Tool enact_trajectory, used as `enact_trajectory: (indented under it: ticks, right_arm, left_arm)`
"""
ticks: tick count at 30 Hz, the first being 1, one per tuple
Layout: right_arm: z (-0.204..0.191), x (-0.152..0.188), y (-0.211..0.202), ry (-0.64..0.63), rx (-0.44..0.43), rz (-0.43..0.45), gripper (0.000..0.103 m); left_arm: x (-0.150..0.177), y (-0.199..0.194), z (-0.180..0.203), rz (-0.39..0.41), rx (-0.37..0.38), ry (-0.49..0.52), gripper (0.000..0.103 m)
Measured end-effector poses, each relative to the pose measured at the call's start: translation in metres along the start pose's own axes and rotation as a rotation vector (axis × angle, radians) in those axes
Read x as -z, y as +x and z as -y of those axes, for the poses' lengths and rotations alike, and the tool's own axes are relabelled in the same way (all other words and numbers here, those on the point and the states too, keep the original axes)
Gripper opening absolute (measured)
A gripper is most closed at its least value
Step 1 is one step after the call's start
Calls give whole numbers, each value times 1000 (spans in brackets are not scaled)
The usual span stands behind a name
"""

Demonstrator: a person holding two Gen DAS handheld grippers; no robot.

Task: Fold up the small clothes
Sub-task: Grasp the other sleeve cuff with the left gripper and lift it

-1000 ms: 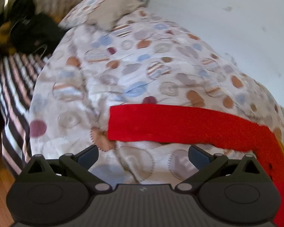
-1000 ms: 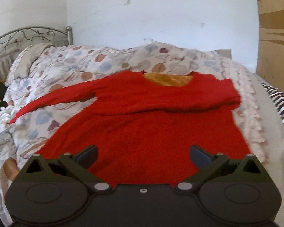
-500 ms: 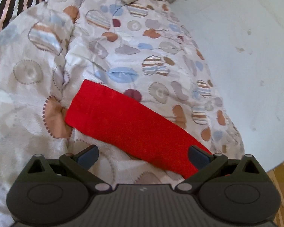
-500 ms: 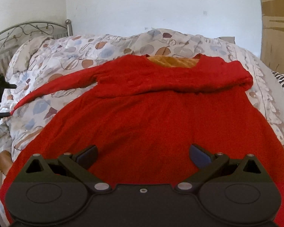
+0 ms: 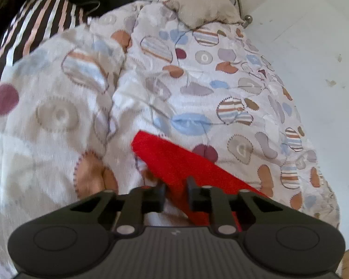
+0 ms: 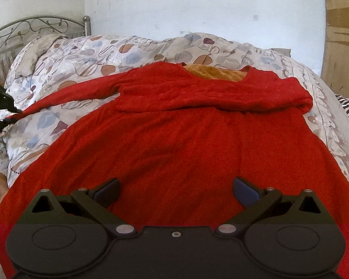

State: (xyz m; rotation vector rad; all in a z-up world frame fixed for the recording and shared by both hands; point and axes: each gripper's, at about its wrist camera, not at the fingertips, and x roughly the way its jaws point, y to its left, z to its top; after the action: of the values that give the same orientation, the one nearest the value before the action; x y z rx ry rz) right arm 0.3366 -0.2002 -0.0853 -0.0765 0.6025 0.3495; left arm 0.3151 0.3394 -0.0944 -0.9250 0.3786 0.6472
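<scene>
Red knit fabric fills most of the right wrist view: a sweater [image 6: 186, 139] lies spread flat on the bed's patterned duvet [image 6: 93, 53], neckline toward the far wall with a mustard lining [image 6: 216, 73] showing inside it. Its right sleeve [image 6: 256, 95] is folded across the chest; its left sleeve [image 6: 76, 90] stretches out toward the bed's left edge, near the metal headboard [image 6: 35, 25].

Over at that edge the left gripper [image 5: 175, 194] has its jaws drawn close together, clamped on the sleeve just behind the cuff [image 5: 151, 148] — the red cloth runs up between the two fingers and out to the lower right. The cuff end rests on the duvet beyond the fingertips.

Nearer the hem, the right gripper [image 6: 175, 190] hangs above the sweater's lower body with its jaws wide apart, holding nothing — whether the fingers touch the cloth cannot be told. A grey pillow [image 5: 202, 9] sits at the head of the bed.
</scene>
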Motion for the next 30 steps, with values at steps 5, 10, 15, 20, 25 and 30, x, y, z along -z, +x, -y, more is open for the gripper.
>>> enact_trajectory:
  ticks: [5, 10, 15, 20, 25, 30]
  right_arm:
    - [0, 0, 0, 1, 0, 1, 103]
    - [2, 1, -2, 24, -16, 19, 103]
    - [16, 4, -14, 111, -69, 90, 103]
    - [29, -3, -37, 185, -46, 172, 103]
    - [35, -3, -66, 140, 19, 237, 103]
    - [50, 4, -94, 122, 93, 262, 103]
  left_arm:
    - [-2, -12, 24, 109, 49, 149, 6]
    - [-11, -37, 74, 225, 173, 318, 5]
    - [-8, -70, 146, 338, 335, 515, 5]
    - [26, -105, 209, 397, 502, 723, 5]
    - [74, -127, 264, 359, 669, 841, 5]
    - [132, -130, 302, 269, 790, 926, 5]
